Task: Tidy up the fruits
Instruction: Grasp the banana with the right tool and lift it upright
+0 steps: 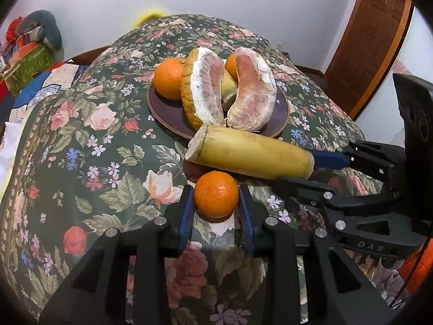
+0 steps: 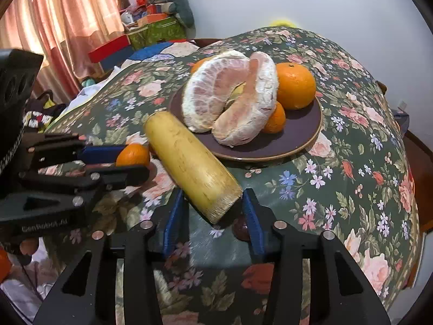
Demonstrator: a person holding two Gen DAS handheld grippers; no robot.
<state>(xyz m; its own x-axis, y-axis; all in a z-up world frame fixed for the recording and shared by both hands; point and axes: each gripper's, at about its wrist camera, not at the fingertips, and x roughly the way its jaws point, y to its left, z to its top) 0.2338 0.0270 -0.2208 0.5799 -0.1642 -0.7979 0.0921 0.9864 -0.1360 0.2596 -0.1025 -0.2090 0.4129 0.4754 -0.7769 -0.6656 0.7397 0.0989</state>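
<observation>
My left gripper (image 1: 216,203) is shut on a small orange (image 1: 216,194), just above the floral tablecloth; it shows from the side in the right wrist view (image 2: 132,159). My right gripper (image 2: 213,211) is shut on the near end of a thick yellow cut stalk (image 2: 189,162), which points toward the plate; it also shows in the left wrist view (image 1: 249,154). The dark purple plate (image 1: 167,113) holds two peeled pomelo pieces (image 1: 251,92), two oranges (image 1: 169,78) and a yellow-green fruit between them. A small dark red fruit (image 1: 193,172) lies under the stalk.
The floral tablecloth (image 1: 94,149) covers the table. Boxes and cloth clutter (image 2: 151,29) stand at the far left by a pink curtain. A wooden door (image 1: 370,40) is at the right. White wall behind.
</observation>
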